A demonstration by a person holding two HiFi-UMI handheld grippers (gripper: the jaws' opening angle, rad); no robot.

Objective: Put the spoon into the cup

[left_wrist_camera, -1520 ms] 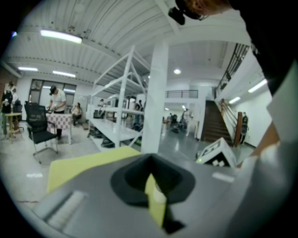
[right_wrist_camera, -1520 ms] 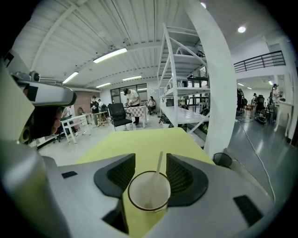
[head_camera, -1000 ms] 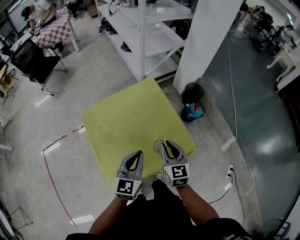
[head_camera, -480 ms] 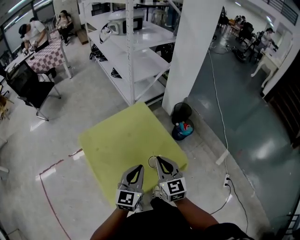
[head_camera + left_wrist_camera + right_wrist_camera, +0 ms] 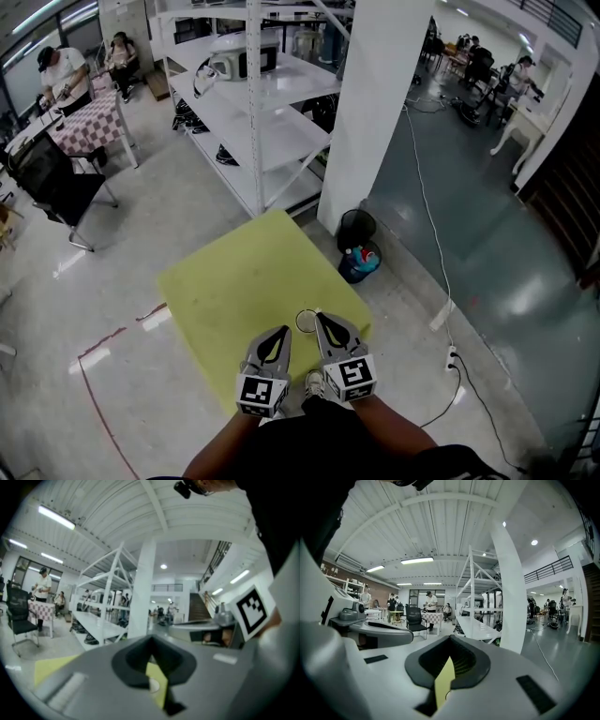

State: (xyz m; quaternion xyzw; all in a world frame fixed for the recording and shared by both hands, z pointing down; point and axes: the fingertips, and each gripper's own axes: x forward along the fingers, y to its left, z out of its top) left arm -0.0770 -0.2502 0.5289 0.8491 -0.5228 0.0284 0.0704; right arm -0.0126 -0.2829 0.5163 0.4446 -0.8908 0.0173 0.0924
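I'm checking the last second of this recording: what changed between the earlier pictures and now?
The right gripper closed its jaws on nothing, beside the cup; the head view tilted up, showing more of the room. The cup stayed on the yellow table, and the left gripper stayed shut.

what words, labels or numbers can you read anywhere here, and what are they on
No word, brand or number can be read in any view.
The cubes on the left gripper and right gripper: black-and-white square patterns only, no letters.
Blue and red things beside the pillar: any print is too small to read.
Things on the white shelves: too far off and blurred to read.
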